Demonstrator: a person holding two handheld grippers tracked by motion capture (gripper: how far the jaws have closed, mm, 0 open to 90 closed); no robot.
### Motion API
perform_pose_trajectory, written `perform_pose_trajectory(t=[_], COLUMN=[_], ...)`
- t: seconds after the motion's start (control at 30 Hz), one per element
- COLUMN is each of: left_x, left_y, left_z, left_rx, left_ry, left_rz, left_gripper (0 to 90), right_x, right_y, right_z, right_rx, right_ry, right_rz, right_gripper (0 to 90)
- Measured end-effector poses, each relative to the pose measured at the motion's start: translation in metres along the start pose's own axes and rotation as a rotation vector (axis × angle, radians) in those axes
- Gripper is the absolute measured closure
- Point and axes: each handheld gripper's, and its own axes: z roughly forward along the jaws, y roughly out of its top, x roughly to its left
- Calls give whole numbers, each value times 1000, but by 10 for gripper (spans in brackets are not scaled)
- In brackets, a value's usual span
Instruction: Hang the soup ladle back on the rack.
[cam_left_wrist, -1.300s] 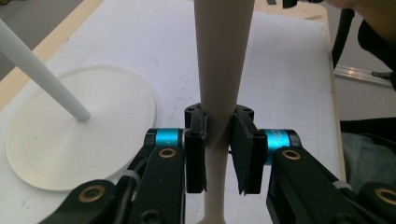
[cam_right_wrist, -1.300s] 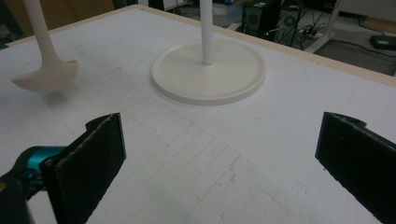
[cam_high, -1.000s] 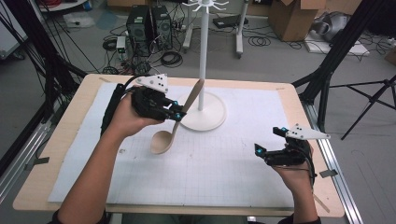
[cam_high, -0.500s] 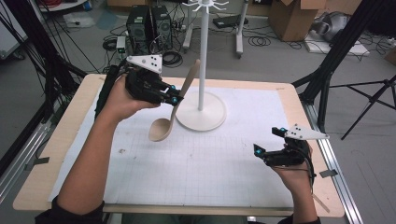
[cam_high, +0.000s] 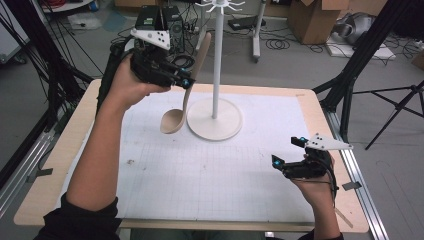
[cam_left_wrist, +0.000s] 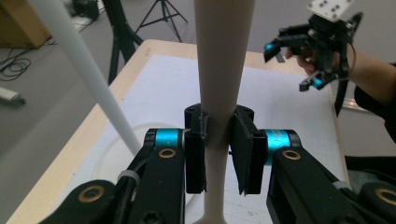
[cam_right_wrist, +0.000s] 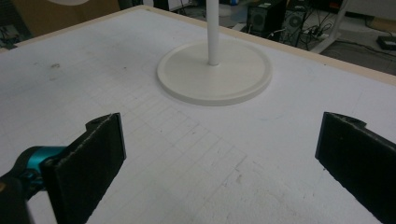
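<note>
Left gripper (cam_high: 186, 81): it is being held up above the far left part of the table (cam_high: 65, 150), and its jaws are closing tight on the handle of the wooden spoon (cam_high: 186, 95).
Wooden spoon: it is hanging in the air, tilted, with the bowl pointing down over the white mat (cam_high: 210, 175) and the handle tip pointing up; it is just beside the pole of the white stand (cam_high: 215, 117) and not touching the mat. In the left gripper view the handle (cam_left_wrist: 223, 70) is passing between the two black pads.
Right gripper (cam_high: 286, 156): it is sitting low near the right edge of the table, and its jaws are standing wide apart with nothing between them (cam_right_wrist: 219, 163).
White stand: its round base is resting on the mat, and the pole is rising to small hooks at the top.
Writing: no brand, label or readable text is showing on the spoon, the stand or the mat; the mat is carrying only a faint grid.
</note>
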Motion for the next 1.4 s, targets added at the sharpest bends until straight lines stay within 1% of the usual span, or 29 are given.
perform_pose_trajectory(t=[0.07, 0.13, 0.23, 0.33, 0.4, 0.53, 0.57, 0.63, 0.87, 1.0, 1.2, 1.4], left_x=[5, 10, 17, 24, 29, 36, 37, 39, 45, 46, 50, 49], left_y=[5, 10, 14, 15, 15, 16, 17, 18, 21, 23, 23, 25], left_z=[-2, -4, -4, -3, -3, -3, -3, -3, -2, 2, 8, 10], left_rx=[-8, -14, -18, -3, -2, 6, 15, 19, 34, 47, 59, 75], left_ry=[2, 16, 17, 45, 60, 85, 92, 103, 130, 131, 137, 145], left_rz=[-9, -17, -31, -50, -68, -82, -85, -91, -118, -109, -122, -120], left_gripper=[760, 760, 759, 759, 759, 759, 759, 759, 759, 759, 759, 759], right_x=[1, 1, 0, 0, 0, 0, 0, 0, 1, 0, 0, -2], right_y=[0, 0, -1, -2, -2, -2, -2, -3, -3, -3, -3, -4], right_z=[1, 1, 1, 0, 0, -1, -1, -1, -2, -2, -3, -4], right_rx=[2, 6, 3, 2, 0, -2, -2, -1, -6, -6, -7, -11], right_ry=[3, 3, 4, 5, 8, 11, 11, 12, 14, 12, 14, 13], right_rz=[-1, 0, 3, 3, 6, 4, 4, 11, 8, 10, 10, 14], right_gripper=[1, 1, 1, 1, 1, 1, 1, 1, 1, 2, 1, 1])
